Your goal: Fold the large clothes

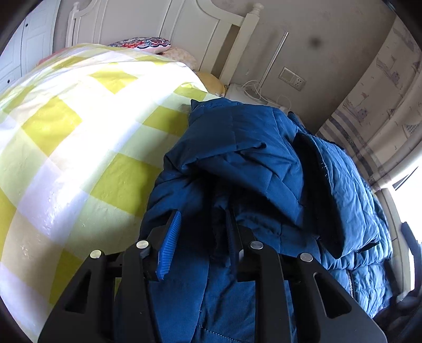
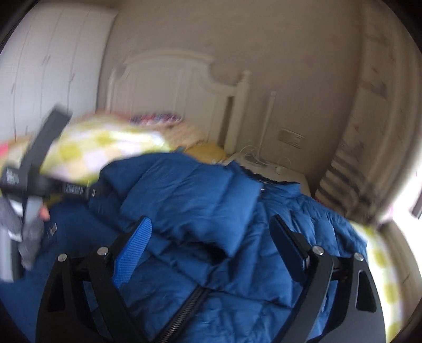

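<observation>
A large blue padded jacket (image 1: 237, 147) lies bunched along the right side of the bed, its sleeve folded over the body. At the bottom of the left wrist view my left gripper (image 1: 204, 237) has its jaws narrow, pinching a fold of the jacket's fabric. The right wrist view is blurred. There my right gripper (image 2: 211, 237) hovers open and wide over the jacket (image 2: 190, 200), close above its zipper (image 2: 184, 308), with nothing clamped. The left tool's black frame (image 2: 39, 182) and a hand in a grey sleeve (image 2: 29, 237) show at that view's left edge.
The bed's yellow-and-white checked quilt (image 1: 79, 126) spreads to the left of the jacket. Behind stand a white headboard (image 1: 163, 21), a patterned pillow (image 1: 142, 43), a white nightstand with cables (image 1: 250, 95) and a wall socket (image 1: 292, 76). A curtain (image 1: 374, 110) and a bright window are on the right.
</observation>
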Available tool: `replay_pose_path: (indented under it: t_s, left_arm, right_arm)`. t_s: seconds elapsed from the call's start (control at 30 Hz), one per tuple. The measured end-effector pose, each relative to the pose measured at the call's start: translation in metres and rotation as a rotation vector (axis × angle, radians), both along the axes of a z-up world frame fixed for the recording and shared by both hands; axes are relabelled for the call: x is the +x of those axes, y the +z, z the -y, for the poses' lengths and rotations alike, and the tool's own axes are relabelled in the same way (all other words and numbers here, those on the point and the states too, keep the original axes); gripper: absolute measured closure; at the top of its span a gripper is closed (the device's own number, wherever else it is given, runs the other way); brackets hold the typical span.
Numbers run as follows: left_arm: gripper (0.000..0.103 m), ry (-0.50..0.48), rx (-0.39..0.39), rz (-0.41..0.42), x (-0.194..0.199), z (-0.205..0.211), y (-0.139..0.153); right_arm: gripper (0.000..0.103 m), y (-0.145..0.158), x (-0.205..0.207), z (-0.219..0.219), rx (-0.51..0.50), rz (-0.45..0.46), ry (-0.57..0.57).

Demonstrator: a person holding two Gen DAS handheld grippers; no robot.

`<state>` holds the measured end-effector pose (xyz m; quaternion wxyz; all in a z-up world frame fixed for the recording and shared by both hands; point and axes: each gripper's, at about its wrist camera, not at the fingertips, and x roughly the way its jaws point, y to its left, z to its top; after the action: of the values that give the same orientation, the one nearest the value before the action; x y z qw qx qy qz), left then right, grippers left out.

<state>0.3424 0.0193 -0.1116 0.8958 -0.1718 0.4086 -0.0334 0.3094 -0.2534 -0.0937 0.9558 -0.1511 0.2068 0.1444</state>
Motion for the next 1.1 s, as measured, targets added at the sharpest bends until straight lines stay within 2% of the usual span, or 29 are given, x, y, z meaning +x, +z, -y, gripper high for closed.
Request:
replay_pose_path:
  t_s: [0.1,0.17,0.2,0.27,0.3,0.33,0.37,0.4,0.43,0.47,0.53,0.57,0.63,0.67,0.7,0.73,0.77,0.8,0.9,1.07,1.1]
  left_arm:
    - [0.081,0.002,-0.025,0.003,0.0,-0.003,0.0]
    - [0.079,0.004,-0.038,0.005,0.0,-0.004,-0.001]
    - [0.078,0.005,-0.044,0.006,0.0,-0.005,-0.001]
    - [0.073,0.005,-0.062,0.009,0.0,-0.006,-0.001]
    - [0.061,0.001,-0.078,0.014,0.0,-0.007,-0.002]
    - [0.038,-0.005,-0.092,0.019,0.0,-0.008,-0.002]
    - [0.028,-0.036,-0.13,0.036,0.0,-0.007,-0.002]
    - [0.015,-0.058,-0.147,0.047,0.001,-0.007,-0.002]
    - [0.014,-0.069,-0.137,0.049,0.001,-0.004,-0.001]
    - [0.014,-0.072,-0.11,0.043,0.001,0.0,0.0]
    - [0.014,-0.074,-0.091,0.038,0.0,0.003,0.001]
    - [0.014,-0.074,-0.093,0.038,0.001,0.003,0.001]
    - [0.014,-0.072,-0.097,0.039,0.001,0.002,0.001]
    - [0.014,-0.072,-0.094,0.039,0.001,0.003,0.001]
    - [0.014,-0.073,-0.088,0.038,0.001,0.004,0.001]
    - [0.014,-0.073,-0.084,0.039,0.001,0.005,0.002]
    - [0.014,-0.073,-0.082,0.04,0.001,0.005,0.002]
    - [0.014,-0.073,-0.083,0.042,0.001,0.005,0.002]
    - [0.014,-0.054,-0.088,0.071,-0.004,0.0,0.005]
    - [0.015,-0.005,-0.109,0.174,-0.017,-0.01,0.019]
    - [0.015,0.001,-0.109,0.18,-0.017,-0.012,0.019]
  right_arm:
    - [0.013,-0.013,0.016,-0.035,-0.165,-0.074,0.048]
    - [0.014,-0.02,0.026,-0.052,-0.256,-0.089,0.056]
    - [0.014,-0.022,0.032,-0.058,-0.289,-0.089,0.055]
    - [0.017,-0.021,0.042,-0.06,-0.266,-0.113,0.063]
    - [0.024,-0.018,0.046,-0.057,-0.227,-0.128,0.064]
    - [0.035,-0.015,0.051,-0.052,-0.175,-0.149,0.071]
    - [0.047,-0.01,0.053,-0.045,-0.125,-0.162,0.082]
    - [0.066,-0.005,0.054,-0.036,-0.073,-0.165,0.085]
    - [0.076,0.003,0.053,-0.024,-0.011,-0.142,0.06]
    - [0.078,0.012,0.049,-0.011,0.066,-0.121,0.031]
    - [0.081,0.03,0.044,0.037,0.314,-0.103,-0.035]
    - [0.082,0.035,0.041,0.07,0.472,-0.094,-0.084]
    - [0.083,0.028,0.034,0.138,0.777,-0.102,-0.218]
    - [0.082,0.02,0.034,0.162,0.87,-0.13,-0.275]
    - [0.077,0.01,0.036,0.181,0.921,-0.17,-0.326]
    - [0.066,-0.001,0.041,0.195,0.928,-0.231,-0.369]
    - [0.057,-0.009,0.043,0.201,0.923,-0.263,-0.37]
    - [0.043,-0.019,0.045,0.206,0.922,-0.303,-0.367]
    - [0.043,-0.038,0.047,0.208,0.948,-0.362,-0.352]
    - [0.043,-0.042,0.06,0.21,0.975,-0.386,-0.367]
    - [0.053,-0.041,0.065,0.21,0.973,-0.39,-0.374]
